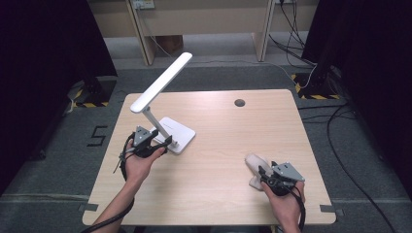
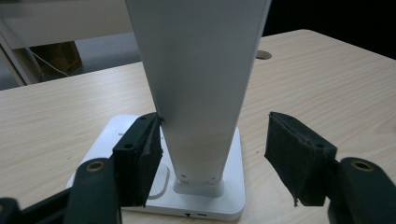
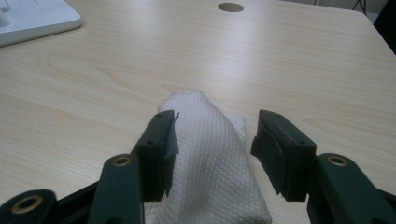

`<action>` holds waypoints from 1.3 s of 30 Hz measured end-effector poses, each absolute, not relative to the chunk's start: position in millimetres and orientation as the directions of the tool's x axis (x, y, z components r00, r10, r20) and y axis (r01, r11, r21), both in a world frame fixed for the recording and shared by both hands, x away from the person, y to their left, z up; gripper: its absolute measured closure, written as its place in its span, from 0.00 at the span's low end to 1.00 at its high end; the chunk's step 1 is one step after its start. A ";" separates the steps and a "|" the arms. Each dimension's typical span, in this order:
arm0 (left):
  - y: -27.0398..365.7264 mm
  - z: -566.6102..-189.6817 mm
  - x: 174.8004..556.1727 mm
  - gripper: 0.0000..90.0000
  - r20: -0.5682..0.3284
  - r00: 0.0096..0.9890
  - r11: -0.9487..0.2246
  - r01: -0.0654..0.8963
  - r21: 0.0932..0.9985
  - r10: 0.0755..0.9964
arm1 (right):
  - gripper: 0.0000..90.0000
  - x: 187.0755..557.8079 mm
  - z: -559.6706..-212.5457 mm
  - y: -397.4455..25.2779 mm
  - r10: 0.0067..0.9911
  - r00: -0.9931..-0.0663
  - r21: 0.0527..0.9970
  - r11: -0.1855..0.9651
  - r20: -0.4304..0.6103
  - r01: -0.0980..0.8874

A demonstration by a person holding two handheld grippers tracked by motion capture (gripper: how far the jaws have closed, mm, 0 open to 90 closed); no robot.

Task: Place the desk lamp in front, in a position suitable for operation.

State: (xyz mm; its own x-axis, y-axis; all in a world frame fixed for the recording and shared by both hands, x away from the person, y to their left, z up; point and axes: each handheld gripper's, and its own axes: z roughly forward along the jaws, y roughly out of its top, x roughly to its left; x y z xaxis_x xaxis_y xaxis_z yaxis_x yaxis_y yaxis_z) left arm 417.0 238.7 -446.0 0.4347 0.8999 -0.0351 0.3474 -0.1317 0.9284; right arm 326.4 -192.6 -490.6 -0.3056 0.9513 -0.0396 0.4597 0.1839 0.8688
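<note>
Lamp (image 1: 164, 102) stands on counter (image 1: 218, 145), left half, its base (image 1: 176, 131) toward the middle and its head tilted up and back past the rear edge. Left claw (image 1: 165, 143) sits at the base's front-left, jaws either side of the lamp stem (image 2: 201, 93), one jaw touching it. Cloth (image 1: 254, 167) lies on counter front right, well apart from lamp. Right claw (image 1: 266, 175) just before it, jaws straddling cloth. Cable hole (image 1: 239, 102) at rear, right of lamp.

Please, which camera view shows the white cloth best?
The right gripper view: the white cloth lies close between the open jaws of the right tool, and its woven texture is clear. In the high view the cloth is a small pale shape before that tool.
</note>
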 end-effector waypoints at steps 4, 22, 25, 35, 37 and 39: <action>236.5 -446.1 419.5 0.43 -0.031 0.419 -0.129 0.348 0.929 0.908 | 0.53 326.4 -491.3 -191.5 0.950 -0.308 0.866 0.188 -0.041 0.464; 237.0 -444.7 425.3 0.58 -0.038 0.398 -0.118 0.360 0.925 0.917 | 0.54 326.5 -491.3 -190.5 0.947 -0.316 0.865 0.200 -0.051 0.460; 238.6 -444.6 424.9 0.58 -0.042 0.407 -0.118 0.361 0.925 0.912 | 0.54 326.3 -491.1 -191.0 0.948 -0.315 0.866 0.200 -0.052 0.459; 250.0 -442.9 420.2 0.58 -0.042 0.469 -0.150 0.364 0.919 0.882 | 0.55 326.2 -490.2 -191.1 0.947 -0.315 0.866 0.204 -0.057 0.456; 252.1 -443.1 419.3 0.58 -0.040 0.484 -0.158 0.360 0.919 0.874 | 0.55 326.2 -490.1 -190.8 0.947 -0.315 0.866 0.204 -0.057 0.456; 254.0 -443.0 418.5 0.58 -0.037 0.500 -0.167 0.356 0.920 0.865 | 0.55 326.3 -490.1 -190.7 0.948 -0.315 0.867 0.202 -0.056 0.456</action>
State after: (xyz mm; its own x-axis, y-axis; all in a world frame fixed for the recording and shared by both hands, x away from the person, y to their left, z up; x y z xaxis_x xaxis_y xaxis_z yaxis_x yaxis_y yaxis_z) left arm 418.5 254.0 -443.0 0.5001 0.8652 -0.0367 0.3558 -0.1666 0.9196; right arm 326.3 -190.7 -490.1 -0.3146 0.9476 -0.0557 0.4561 0.2023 0.8666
